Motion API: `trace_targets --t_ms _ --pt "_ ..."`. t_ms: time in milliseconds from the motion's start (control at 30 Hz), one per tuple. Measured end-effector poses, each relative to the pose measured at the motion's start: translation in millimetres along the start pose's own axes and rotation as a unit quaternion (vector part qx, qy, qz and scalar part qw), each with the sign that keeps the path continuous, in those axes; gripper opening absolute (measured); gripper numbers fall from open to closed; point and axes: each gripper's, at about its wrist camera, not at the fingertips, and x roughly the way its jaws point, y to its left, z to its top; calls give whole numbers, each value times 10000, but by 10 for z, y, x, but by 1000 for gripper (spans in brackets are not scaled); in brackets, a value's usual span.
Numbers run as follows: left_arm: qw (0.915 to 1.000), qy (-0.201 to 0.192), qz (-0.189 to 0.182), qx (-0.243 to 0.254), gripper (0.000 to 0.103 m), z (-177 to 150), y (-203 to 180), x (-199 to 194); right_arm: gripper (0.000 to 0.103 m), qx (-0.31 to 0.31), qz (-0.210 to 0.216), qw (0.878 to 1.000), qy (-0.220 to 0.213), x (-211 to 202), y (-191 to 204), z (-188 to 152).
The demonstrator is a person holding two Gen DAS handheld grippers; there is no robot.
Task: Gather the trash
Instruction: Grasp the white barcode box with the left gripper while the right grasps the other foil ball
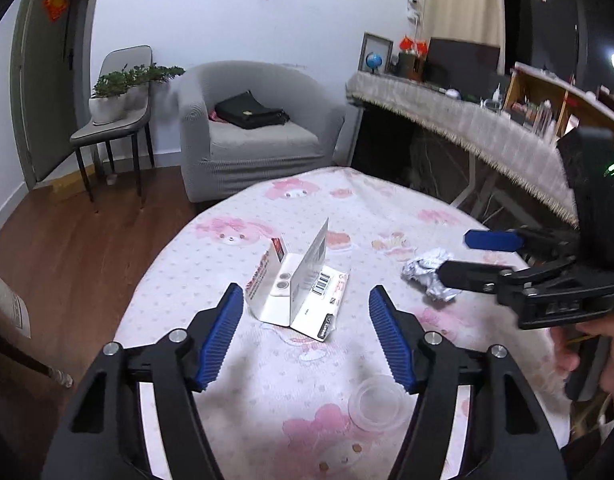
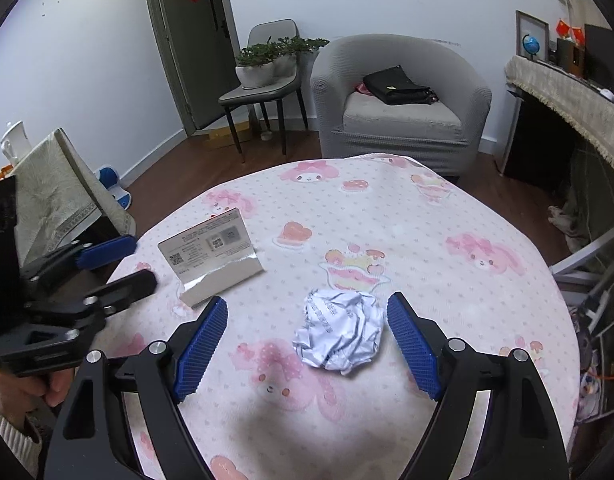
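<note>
An opened white cardboard package (image 1: 303, 286) with a barcode lies on the pink patterned tablecloth (image 1: 267, 380), just beyond my open left gripper (image 1: 306, 296). It also shows in the right wrist view (image 2: 213, 258). A crumpled white and silver wrapper (image 2: 341, 330) lies between the fingers of my open right gripper (image 2: 307, 306), nearer the right finger. The wrapper (image 1: 425, 270) and the right gripper (image 1: 453, 256) also show in the left wrist view. The left gripper (image 2: 143, 260) shows at the left of the right wrist view.
A clear plastic lid (image 1: 377, 402) lies on the cloth under my left gripper's right finger. A grey armchair (image 2: 399, 100) with a black bag stands behind the table. A chair with potted plants (image 2: 263, 76) is by the door. A cloth-covered desk (image 1: 467, 128) runs along the right.
</note>
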Motion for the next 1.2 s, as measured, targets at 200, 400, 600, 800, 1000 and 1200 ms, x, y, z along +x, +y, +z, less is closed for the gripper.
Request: trace_targets --t_ms 200,400,600,800,1000,1200 --pt "9997 214 92 60 60 47 -6 209 83 48 120 9999 -26 -37 -68 -25" --pt "9990 434 36 79 48 59 -13 352 83 4 41 10000 16 -42 -133 -69" --pt "9976 665 -107 -179 27 73 37 480 83 155 -96 9998 102 -24 -306 -112" --pt "9959 730 -380 -387 9 56 109 501 83 72 -177 9993 319 106 -308 -139" --pt "9964 776 -263 -233 9 25 27 482 83 -45 -254 9984 502 205 -221 -146" --pt "9963 787 -218 -257 1 -16 48 430 83 -29 -314 9979 562 299 -164 -116"
